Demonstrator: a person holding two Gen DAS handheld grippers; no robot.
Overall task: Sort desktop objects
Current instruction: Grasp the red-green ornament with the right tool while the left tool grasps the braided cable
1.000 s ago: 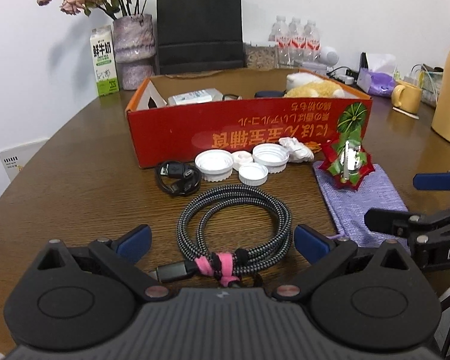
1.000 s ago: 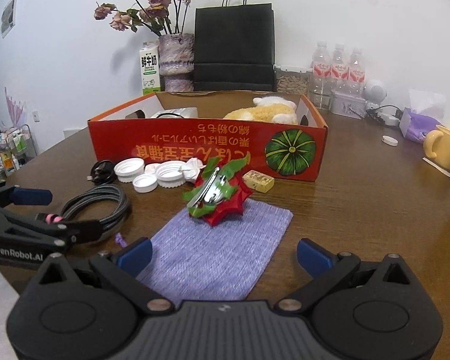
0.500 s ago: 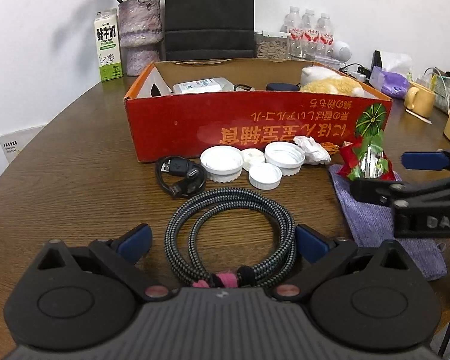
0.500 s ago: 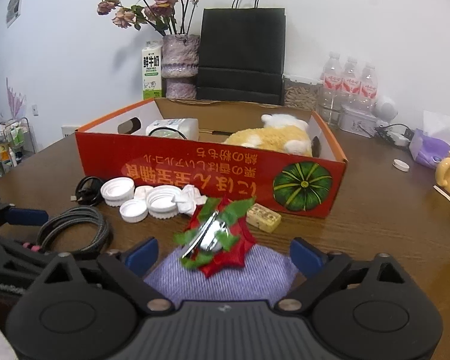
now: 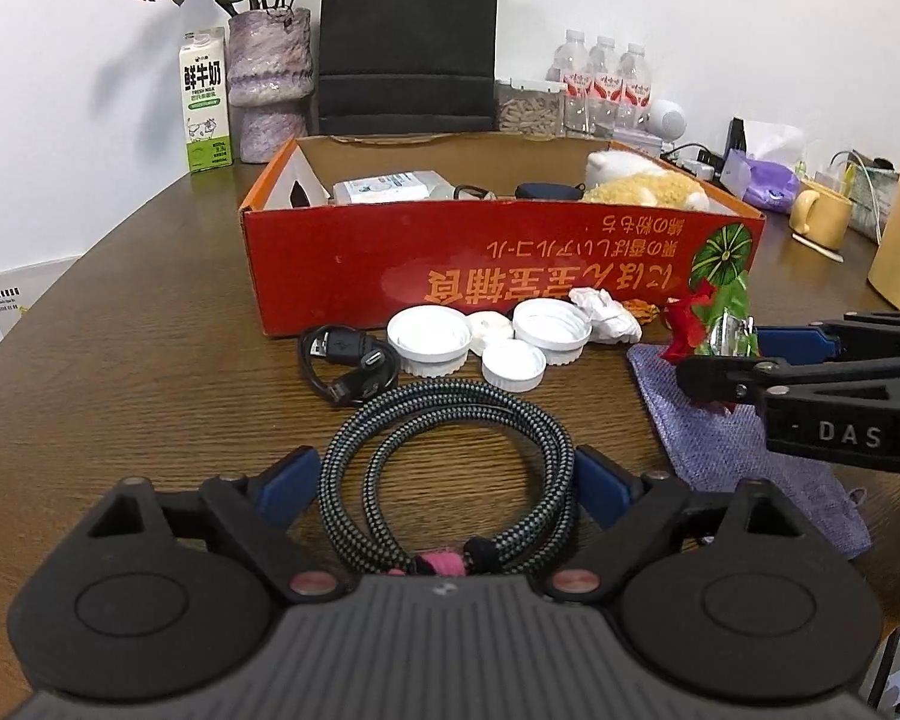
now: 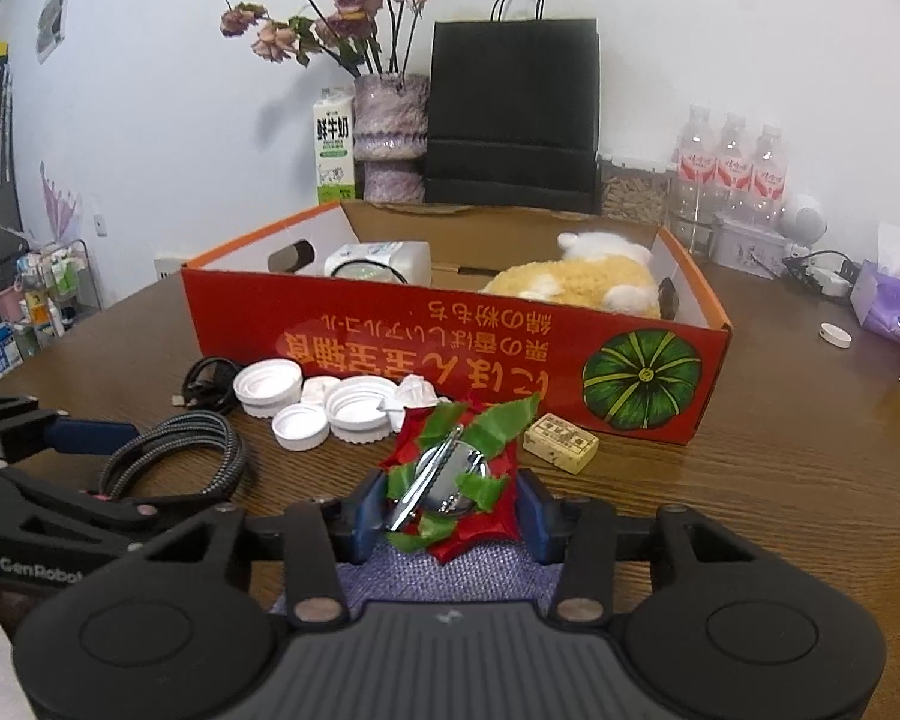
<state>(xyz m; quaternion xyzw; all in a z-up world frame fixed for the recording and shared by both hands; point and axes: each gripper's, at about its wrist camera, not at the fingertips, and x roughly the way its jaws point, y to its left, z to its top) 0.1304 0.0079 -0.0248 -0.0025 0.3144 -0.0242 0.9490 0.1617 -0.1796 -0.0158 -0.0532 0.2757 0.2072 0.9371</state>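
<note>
A braided black-and-grey cable coil [image 5: 360, 456] with a pink tie lies on the wooden table between the jaws of my left gripper [image 5: 447, 483]. Those jaws are closing, and the blue pads stand right at the coil's sides without squeezing it. My right gripper [image 6: 450, 510] is over a purple pouch [image 6: 438, 576]. Its jaws are still closing, and the pads press on both sides of a red-and-green bow clip [image 6: 450, 474]. In the left wrist view the right gripper [image 5: 744, 354] reaches in from the right, around the bow clip [image 5: 708, 324].
A red cardboard box [image 5: 390, 276] behind holds a plush toy [image 6: 576, 285] and packets. In front of it lie several white caps [image 5: 429, 333], a black USB cable [image 5: 342, 360], crumpled paper [image 5: 606, 315] and a small yellow block [image 6: 561, 450]. A yellow mug [image 5: 819, 219] stands far right.
The right gripper moved forward over the pouch and its jaws closed in on the bow clip. The left jaws narrowed to the sides of the coil.
</note>
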